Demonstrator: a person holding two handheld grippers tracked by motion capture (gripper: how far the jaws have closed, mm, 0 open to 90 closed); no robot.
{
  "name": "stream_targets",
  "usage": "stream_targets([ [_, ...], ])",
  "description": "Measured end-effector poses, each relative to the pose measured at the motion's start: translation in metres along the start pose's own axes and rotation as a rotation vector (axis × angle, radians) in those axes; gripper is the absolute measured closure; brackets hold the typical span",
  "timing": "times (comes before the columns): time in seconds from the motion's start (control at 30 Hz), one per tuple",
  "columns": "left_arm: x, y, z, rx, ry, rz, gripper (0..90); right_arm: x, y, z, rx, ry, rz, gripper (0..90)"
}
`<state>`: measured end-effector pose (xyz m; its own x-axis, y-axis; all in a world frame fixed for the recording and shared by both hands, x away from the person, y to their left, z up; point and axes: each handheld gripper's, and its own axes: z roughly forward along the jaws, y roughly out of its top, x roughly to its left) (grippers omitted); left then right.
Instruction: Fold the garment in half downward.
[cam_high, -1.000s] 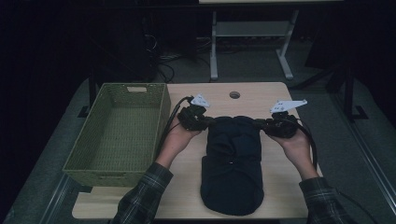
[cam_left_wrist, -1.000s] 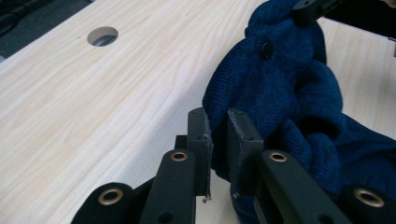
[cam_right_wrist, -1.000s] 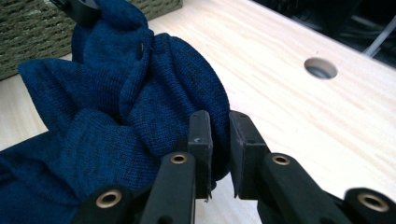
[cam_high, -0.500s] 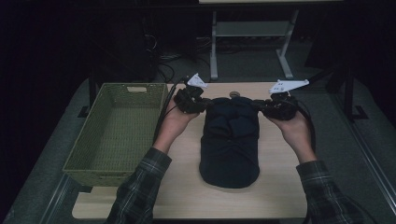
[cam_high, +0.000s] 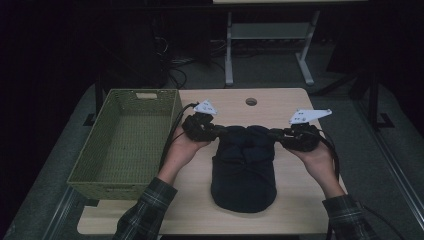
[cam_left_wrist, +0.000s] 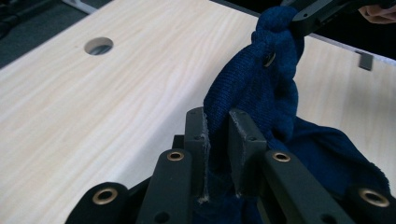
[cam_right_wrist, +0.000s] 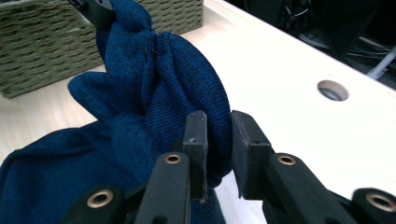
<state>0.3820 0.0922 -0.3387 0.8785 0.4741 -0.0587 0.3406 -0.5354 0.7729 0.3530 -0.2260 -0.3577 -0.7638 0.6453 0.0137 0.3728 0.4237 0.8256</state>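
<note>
A dark blue knitted garment (cam_high: 243, 175) lies folded on the light wooden table (cam_high: 280, 102). Its far edge is lifted off the wood between the two grippers. My left gripper (cam_high: 220, 131) is shut on the left corner of that edge, and in the left gripper view the cloth (cam_left_wrist: 261, 93) is pinched between the pads (cam_left_wrist: 217, 140). My right gripper (cam_high: 274, 134) is shut on the right corner. Its jaws have just been opening a little, with a bulging fold (cam_right_wrist: 154, 84) still between them (cam_right_wrist: 218, 140). Each gripper view also shows the other gripper's tip on the cloth.
A green woven basket (cam_high: 100, 187) stands along the table's left side, and its wall (cam_right_wrist: 37, 46) is close to the left hand. A round cable hole (cam_high: 251, 101) sits near the far edge. Desk legs and cables lie on the floor beyond.
Both grippers carried the garment's edge away across the table, then drew it back toward the person. The garment's near end now lies farther from the front edge.
</note>
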Motion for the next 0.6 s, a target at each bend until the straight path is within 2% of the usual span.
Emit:
stream_targets([
  [0.3,-0.016,-0.016,-0.002,0.011,-0.074,-0.032,77.6,0.015,-0.016,-0.008,0.019,0.041,0.001,74.1],
  [0.6,-0.033,-0.031,-0.009,0.042,-0.1,-0.006,77.7,0.035,-0.033,-0.016,0.029,0.096,-0.01,74.1],
])
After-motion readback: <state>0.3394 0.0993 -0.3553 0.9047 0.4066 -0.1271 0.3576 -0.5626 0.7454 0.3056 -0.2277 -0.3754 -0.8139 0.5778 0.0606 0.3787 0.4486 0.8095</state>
